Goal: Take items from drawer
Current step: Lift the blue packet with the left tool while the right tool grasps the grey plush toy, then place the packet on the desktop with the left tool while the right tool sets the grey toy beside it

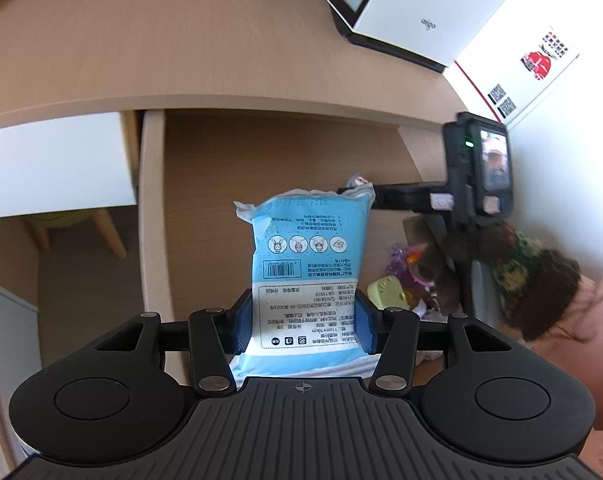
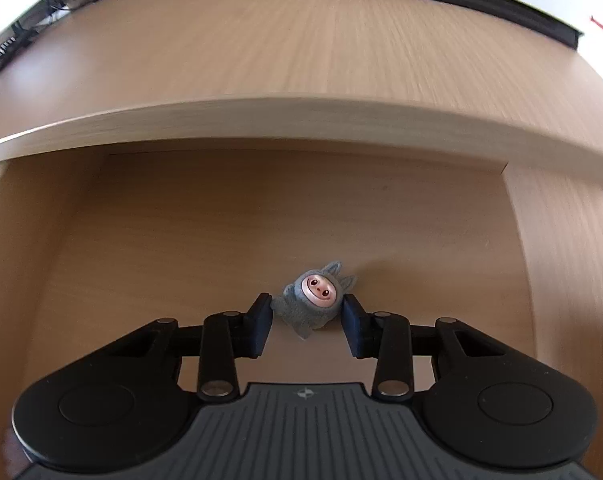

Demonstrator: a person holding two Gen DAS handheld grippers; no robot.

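Note:
A light-blue sealed packet (image 1: pixel 307 256) with printed text and a barcode stands upright between the blue pads of my left gripper (image 1: pixel 303 312), which is shut on its lower half above the open wooden drawer (image 1: pixel 205 208). In the right wrist view a small grey plush toy (image 2: pixel 313 300) with a pink face sits between the fingers of my right gripper (image 2: pixel 306 312); both pads touch its sides, over the drawer floor (image 2: pixel 181 240). The left wrist view shows the right gripper (image 1: pixel 361 190) reaching in from the right, with the toy (image 1: pixel 356 180) peeking out behind the packet.
The desk top (image 1: pixel 161 40) overhangs the drawer's far end. A white box (image 1: pixel 433 0) stands at the desk's back right. A yellow-green object (image 1: pixel 385 294) and purple wrappers (image 1: pixel 399 260) lie to the drawer's right. A patterned knit cuff (image 1: pixel 517 268) holds the right tool.

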